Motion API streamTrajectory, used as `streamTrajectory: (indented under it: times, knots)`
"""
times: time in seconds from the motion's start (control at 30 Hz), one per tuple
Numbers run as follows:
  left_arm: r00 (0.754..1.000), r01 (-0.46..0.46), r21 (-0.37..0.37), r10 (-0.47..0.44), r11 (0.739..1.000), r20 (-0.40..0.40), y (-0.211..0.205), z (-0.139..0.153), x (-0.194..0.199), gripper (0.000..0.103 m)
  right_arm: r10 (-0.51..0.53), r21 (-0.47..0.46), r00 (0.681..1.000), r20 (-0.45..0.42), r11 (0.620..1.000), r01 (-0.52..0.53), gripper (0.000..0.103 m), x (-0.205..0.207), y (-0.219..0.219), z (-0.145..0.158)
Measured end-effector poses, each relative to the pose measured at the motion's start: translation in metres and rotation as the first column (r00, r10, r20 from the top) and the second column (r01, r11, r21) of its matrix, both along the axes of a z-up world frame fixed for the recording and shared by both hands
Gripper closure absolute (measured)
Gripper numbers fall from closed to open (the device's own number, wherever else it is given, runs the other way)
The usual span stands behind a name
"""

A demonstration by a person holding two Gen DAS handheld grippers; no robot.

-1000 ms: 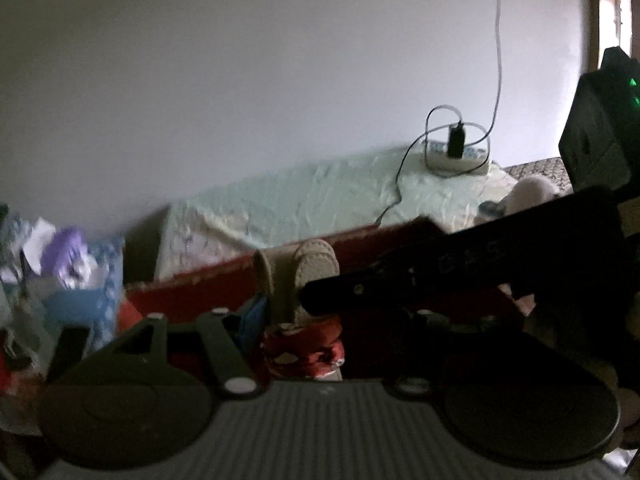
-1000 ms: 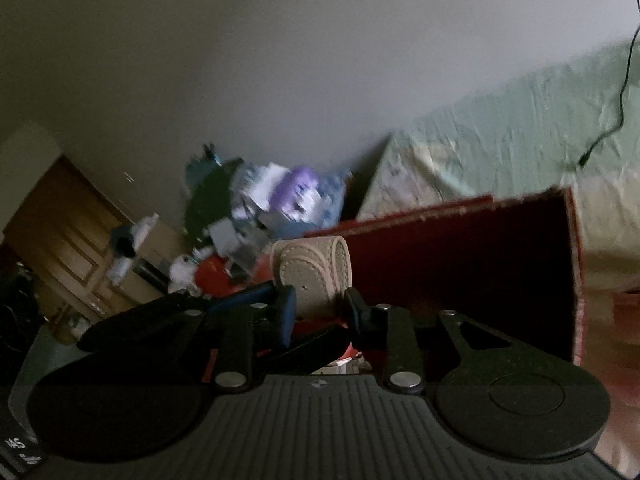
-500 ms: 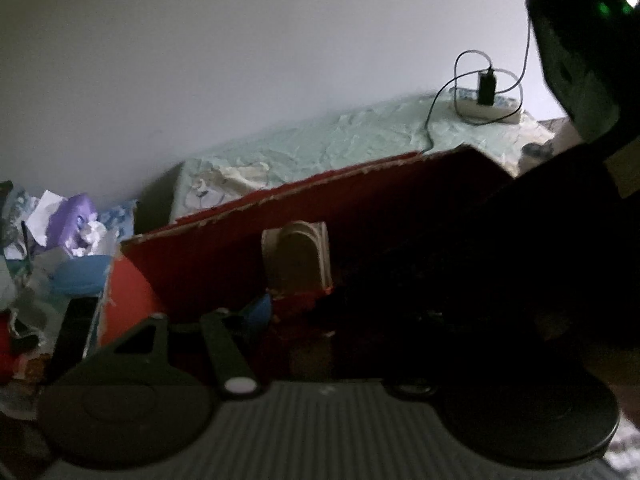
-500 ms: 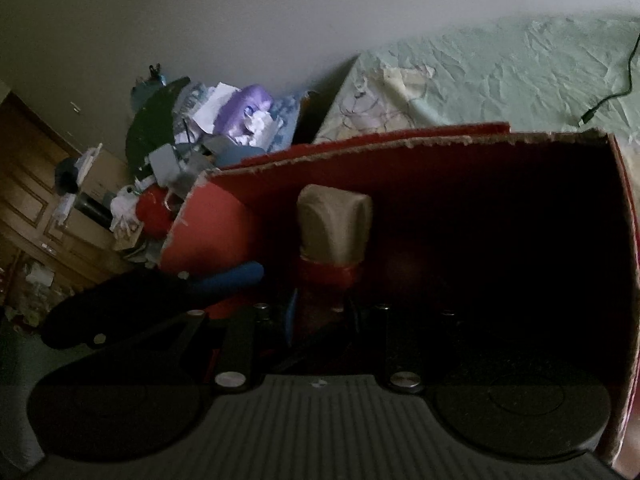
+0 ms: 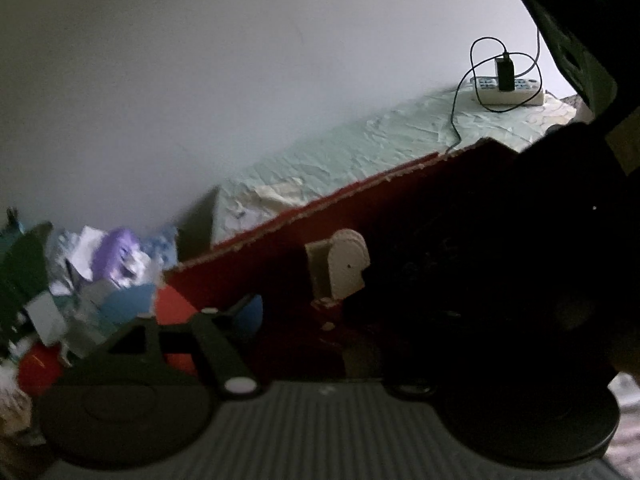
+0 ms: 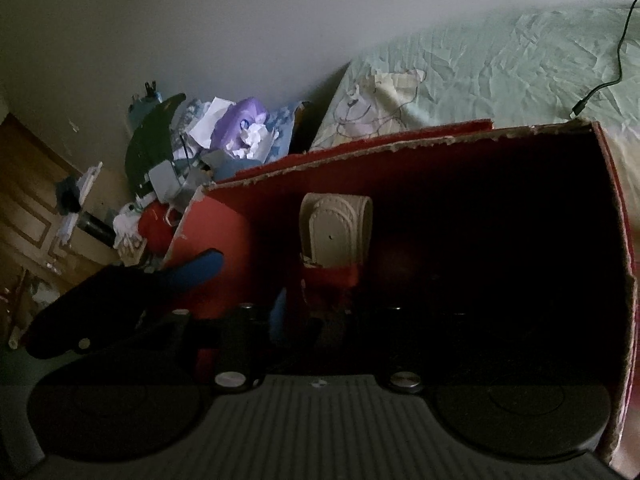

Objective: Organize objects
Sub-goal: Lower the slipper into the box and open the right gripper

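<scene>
A pair of small shoes with beige soles [image 6: 336, 228] and red uppers stands on end inside a red cardboard box [image 6: 440, 140], close to its far wall. My right gripper [image 6: 316, 316] reaches into the box and is shut on the shoes' red lower part. The box interior is very dark to the right. In the left wrist view the same beige soles [image 5: 344, 268] show inside the box [image 5: 360, 192], and the right gripper's dark body fills the right side. My left gripper [image 5: 324, 316] is open; its blue-tipped finger [image 6: 200, 270] lies outside the box's left wall.
A bed with a pale green sheet [image 6: 500, 72] runs behind the box. A white power strip with a black charger and cable [image 5: 508, 88] lies on it. A heap of bags and paper [image 6: 224, 140] sits left of the box, with a wooden door [image 6: 28, 208] beyond.
The right gripper has carried the shoes from above the box rim down into the box. Both views have dropped and tilted, and the left gripper has shifted toward the box's left end.
</scene>
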State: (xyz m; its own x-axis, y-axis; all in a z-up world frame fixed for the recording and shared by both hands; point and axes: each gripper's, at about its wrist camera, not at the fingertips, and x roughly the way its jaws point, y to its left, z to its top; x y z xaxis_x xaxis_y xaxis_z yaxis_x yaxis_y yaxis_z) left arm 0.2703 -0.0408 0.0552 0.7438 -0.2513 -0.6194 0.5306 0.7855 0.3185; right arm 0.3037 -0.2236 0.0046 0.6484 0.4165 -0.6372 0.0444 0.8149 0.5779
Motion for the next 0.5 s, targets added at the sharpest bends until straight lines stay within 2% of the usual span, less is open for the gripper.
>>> streamTrajectory:
  times: [0.13,0.3,0.5]
  knots:
    - [0.998,0.0,0.038,-0.002,0.999,0.06,-0.004,-0.004,0.001,0.016,-0.011,0.008,1.0,0.026,1.0,0.011,0.061,-0.002,-0.002,0.002]
    - [0.997,-0.034,0.037,0.031,0.999,0.064,-0.002,-0.004,0.01,0.015,-0.038,0.019,0.997,0.066,0.999,0.037,0.061,-0.007,-0.005,0.003]
    - [0.996,-0.068,0.03,0.066,0.997,0.06,0.001,-0.006,0.019,0.014,-0.087,0.038,0.994,0.07,0.996,0.084,0.06,-0.007,-0.009,0.003]
